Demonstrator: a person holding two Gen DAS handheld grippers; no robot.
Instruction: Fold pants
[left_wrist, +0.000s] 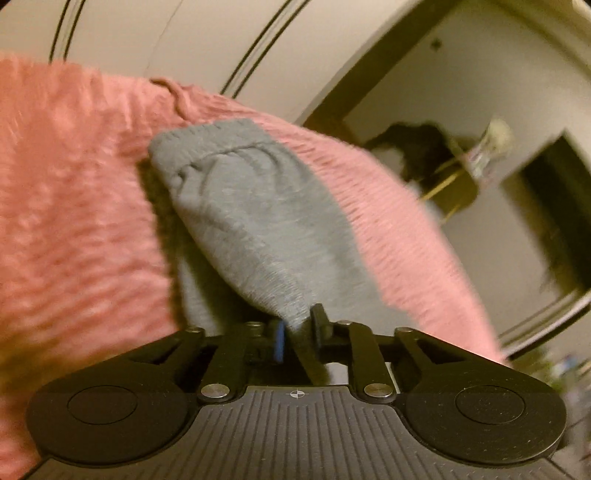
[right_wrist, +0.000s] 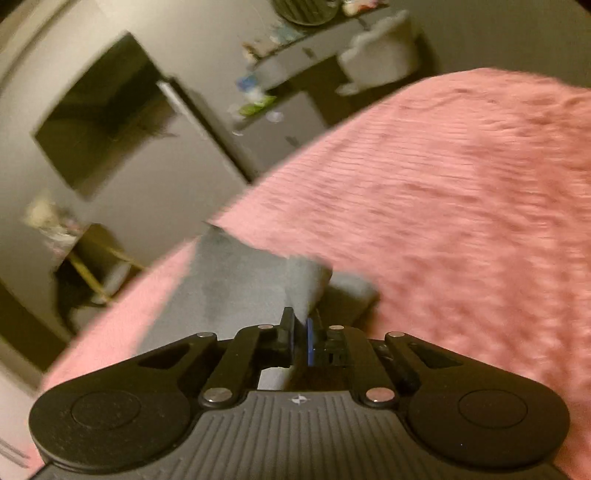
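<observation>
The pink blanket (left_wrist: 74, 221) covers the bed, and the grey pants (left_wrist: 251, 206) lie on it, only partly folded. Your left gripper (left_wrist: 299, 328) and right gripper (right_wrist: 300, 338) are each clamped on a fabric edge, so you must yet lay this fold flat.

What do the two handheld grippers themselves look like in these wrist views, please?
Both the left gripper and right gripper are matte black, with a ribbed grey body, round side caps, silver pivot pins, a small crosshair mark and a blue pad on one finger.
</observation>
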